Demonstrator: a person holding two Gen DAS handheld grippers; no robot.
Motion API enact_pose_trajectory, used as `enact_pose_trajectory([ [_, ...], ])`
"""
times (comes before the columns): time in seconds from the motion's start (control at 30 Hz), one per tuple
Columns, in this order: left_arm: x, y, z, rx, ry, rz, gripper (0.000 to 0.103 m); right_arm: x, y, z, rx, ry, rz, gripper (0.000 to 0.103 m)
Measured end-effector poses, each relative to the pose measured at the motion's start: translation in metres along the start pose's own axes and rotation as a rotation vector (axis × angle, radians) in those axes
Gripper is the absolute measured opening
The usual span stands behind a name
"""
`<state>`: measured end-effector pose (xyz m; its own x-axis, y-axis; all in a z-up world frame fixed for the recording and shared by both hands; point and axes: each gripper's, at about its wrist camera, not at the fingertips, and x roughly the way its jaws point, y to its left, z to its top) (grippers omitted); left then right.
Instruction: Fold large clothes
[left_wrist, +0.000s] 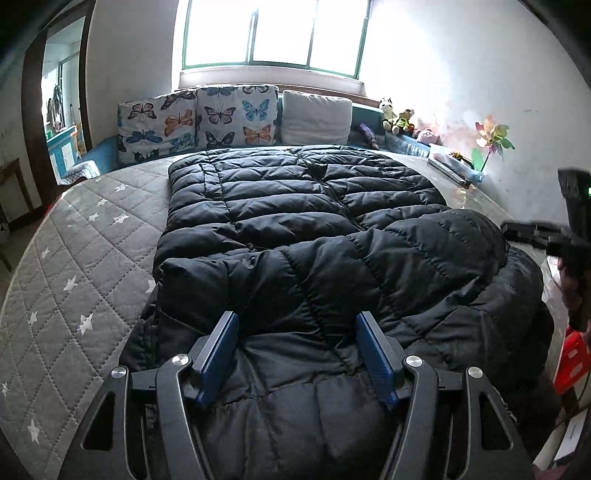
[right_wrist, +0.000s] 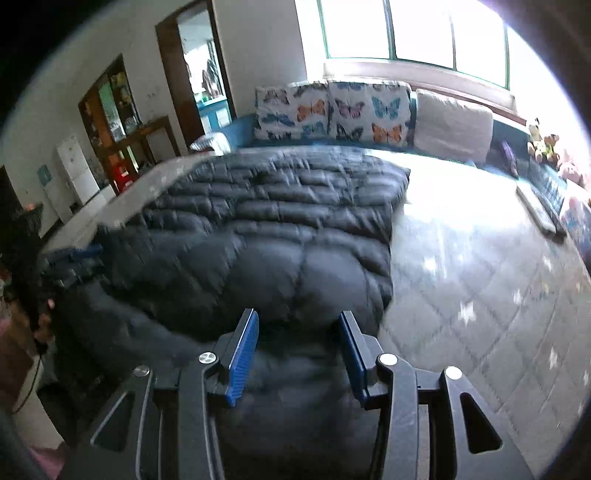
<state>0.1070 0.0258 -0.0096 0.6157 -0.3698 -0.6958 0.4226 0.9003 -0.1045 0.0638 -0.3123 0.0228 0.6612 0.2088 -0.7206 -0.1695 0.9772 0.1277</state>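
Note:
A black quilted puffer jacket (left_wrist: 303, 206) lies spread on the bed, with one sleeve folded across its near half (left_wrist: 369, 258). My left gripper (left_wrist: 297, 325) hovers low over the jacket's near edge. Its blue pads (left_wrist: 221, 339) stand wide apart, with fabric below and between them but not pinched. In the right wrist view the jacket (right_wrist: 258, 221) is blurred. My right gripper (right_wrist: 298, 325) is over its near right corner, its pads (right_wrist: 243, 350) apart around a bulge of fabric. Each gripper shows in the other's view: the right one (left_wrist: 535, 230) and the left one (right_wrist: 74, 258).
The bed has a grey quilted cover with white stars (left_wrist: 74, 258). Butterfly cushions (left_wrist: 199, 118) and a plain pillow (left_wrist: 317, 118) lean at the far end under the window. Plush toys (left_wrist: 399, 118) and a paper pinwheel (left_wrist: 493, 142) line the right wall. A doorway (right_wrist: 199, 74) and shelves (right_wrist: 110, 122) are to the left.

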Motion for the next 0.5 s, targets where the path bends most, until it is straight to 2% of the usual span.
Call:
enact_pose_trajectory([
  [0.1, -0.002, 0.0, -0.001, 0.003, 0.0, 0.0, 0.07, 0.008, 0.007, 0.015, -0.028, -0.009, 0.006, 0.049],
  [0.17, -0.002, 0.0, -0.001, 0.002, -0.001, -0.002, 0.07, 0.029, 0.008, 0.019, -0.019, 0.046, 0.008, 0.049],
  [0.27, -0.004, 0.002, -0.002, -0.011, -0.006, -0.015, 0.07, 0.059, 0.007, 0.007, -0.041, 0.108, -0.019, 0.05],
  [0.4, -0.003, -0.001, -0.003, -0.001, -0.005, -0.002, 0.07, 0.053, 0.015, 0.014, -0.058, 0.141, -0.075, 0.05],
  [0.5, -0.002, -0.001, -0.003, -0.006, -0.01, -0.004, 0.07, 0.035, 0.03, 0.025, -0.09, 0.112, -0.08, 0.05],
])
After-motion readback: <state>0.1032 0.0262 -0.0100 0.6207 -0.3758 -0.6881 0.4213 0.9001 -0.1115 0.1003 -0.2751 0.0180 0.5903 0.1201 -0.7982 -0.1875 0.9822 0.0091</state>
